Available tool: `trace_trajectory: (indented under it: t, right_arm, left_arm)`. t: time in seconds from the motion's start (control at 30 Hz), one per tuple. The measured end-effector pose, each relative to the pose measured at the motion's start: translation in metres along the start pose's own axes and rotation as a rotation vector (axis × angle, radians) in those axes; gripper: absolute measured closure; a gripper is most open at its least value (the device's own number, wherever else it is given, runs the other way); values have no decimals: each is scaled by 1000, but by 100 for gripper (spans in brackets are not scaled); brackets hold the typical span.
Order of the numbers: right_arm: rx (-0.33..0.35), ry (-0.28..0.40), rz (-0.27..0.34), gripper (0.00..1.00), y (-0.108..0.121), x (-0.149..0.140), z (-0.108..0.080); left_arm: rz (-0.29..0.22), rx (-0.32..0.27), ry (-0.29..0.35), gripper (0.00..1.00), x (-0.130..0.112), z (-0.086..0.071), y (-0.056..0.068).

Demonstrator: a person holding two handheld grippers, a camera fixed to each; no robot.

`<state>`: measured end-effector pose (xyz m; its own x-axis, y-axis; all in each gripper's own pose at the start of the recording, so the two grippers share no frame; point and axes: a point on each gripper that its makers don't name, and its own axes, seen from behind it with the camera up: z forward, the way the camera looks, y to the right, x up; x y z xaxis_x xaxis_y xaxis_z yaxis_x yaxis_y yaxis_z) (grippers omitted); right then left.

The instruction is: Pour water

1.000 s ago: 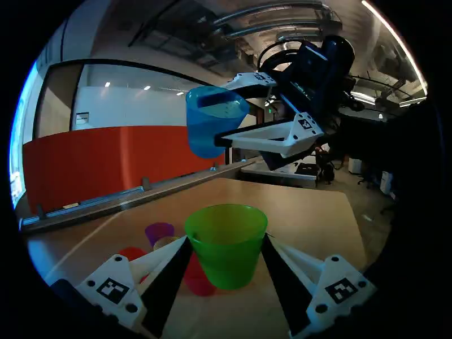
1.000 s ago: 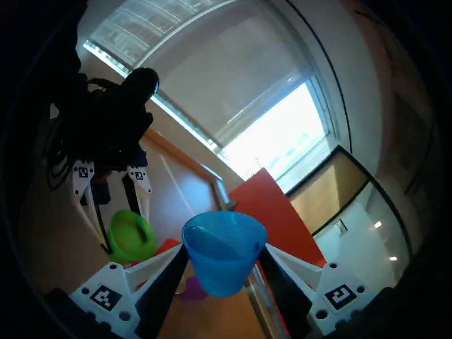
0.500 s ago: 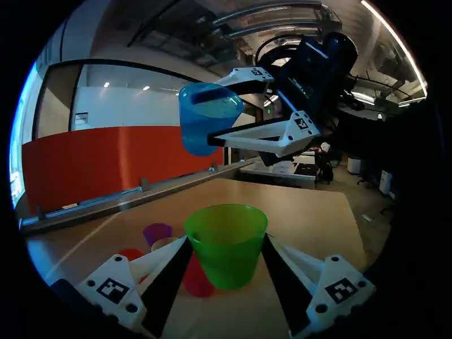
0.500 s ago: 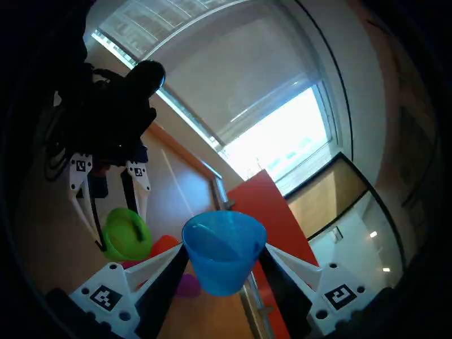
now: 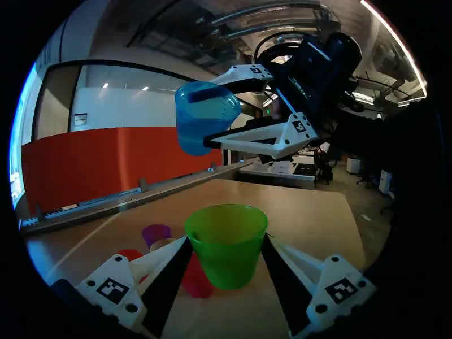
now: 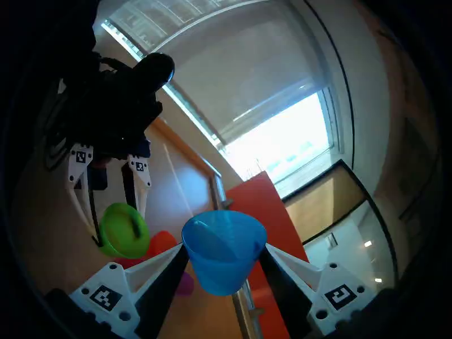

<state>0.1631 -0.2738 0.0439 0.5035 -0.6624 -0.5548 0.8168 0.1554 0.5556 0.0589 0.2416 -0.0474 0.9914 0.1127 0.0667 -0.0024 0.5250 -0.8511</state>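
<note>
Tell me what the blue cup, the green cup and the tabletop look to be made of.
Blue cup: likely thin translucent plastic; light shows through its wall. Green cup: likely the same moulded plastic, smooth with a soft sheen. Tabletop: pale wood or wood-look laminate, matte; I cannot tell which.

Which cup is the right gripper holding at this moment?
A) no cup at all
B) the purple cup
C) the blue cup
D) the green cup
C: in the right gripper view, the blue cup sits clamped between the two fingers of the right gripper, while the green cup is held by the left gripper.
</note>
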Motion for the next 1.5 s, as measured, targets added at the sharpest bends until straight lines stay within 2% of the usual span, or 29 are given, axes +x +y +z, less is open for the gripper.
trace_trajectory:
  t: [0.6, 1.5]
  right_arm:
    - [-2, -1, -66, 12, 0, 5, 3]
    - [-8, 1, -114, 12, 0, 8, 1]
  left_arm:
    - [4, 0, 2, 17, 1, 1, 1]
    - [13, -1, -1, 17, 2, 0, 4]
